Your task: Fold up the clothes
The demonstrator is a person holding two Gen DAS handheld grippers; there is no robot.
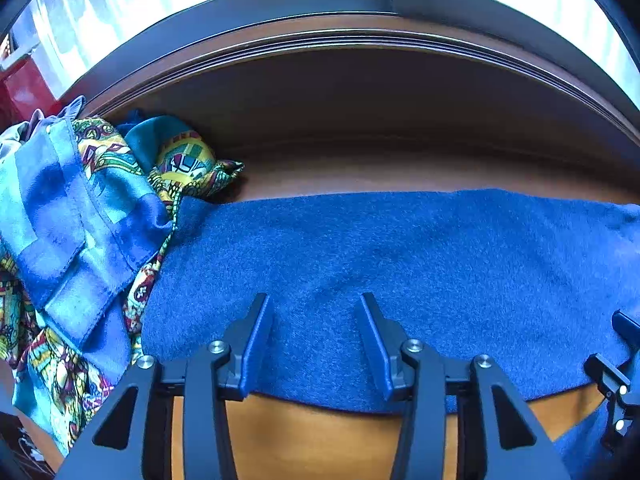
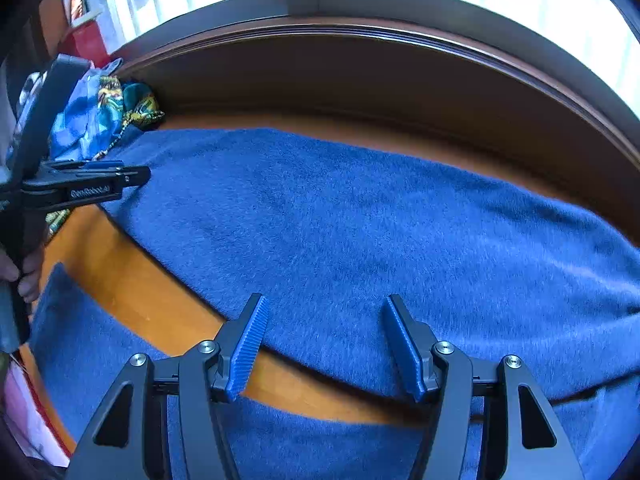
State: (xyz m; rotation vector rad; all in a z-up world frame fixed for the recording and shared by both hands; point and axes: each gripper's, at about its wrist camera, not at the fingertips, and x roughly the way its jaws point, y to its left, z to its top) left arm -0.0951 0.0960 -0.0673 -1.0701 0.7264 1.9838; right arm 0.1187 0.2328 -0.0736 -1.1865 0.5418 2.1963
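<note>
Left gripper (image 1: 314, 304): its fingers are standing apart, empty, hovering just over the near edge of the blue towel (image 1: 380, 264).
Right gripper (image 2: 324, 306): it is also gaping wide and gripping nothing, poised above the same near edge further along.
Where the towel is lying: it is spreading flat across the orange-brown table (image 2: 160, 304), one long band running side to side; a second stretch of blue cloth (image 2: 120, 360) is showing nearer, below the table edge, and whether it is the same towel I cannot tell.
How it is likely handling: it is looking thick, fuzzy and limp, so probably sagging when lifted, light enough, not slippery.
Where to take hold: the near hem under each pair of fingers is looking the best place.
Pile at the left: crumpled clothes (image 1: 80, 232) in light blue and bright prints are resting on the towel's left end, likely dragging on a fold.
Behind: a dark wooden ledge (image 1: 360, 92) and a bright window are bounding the far side.
</note>
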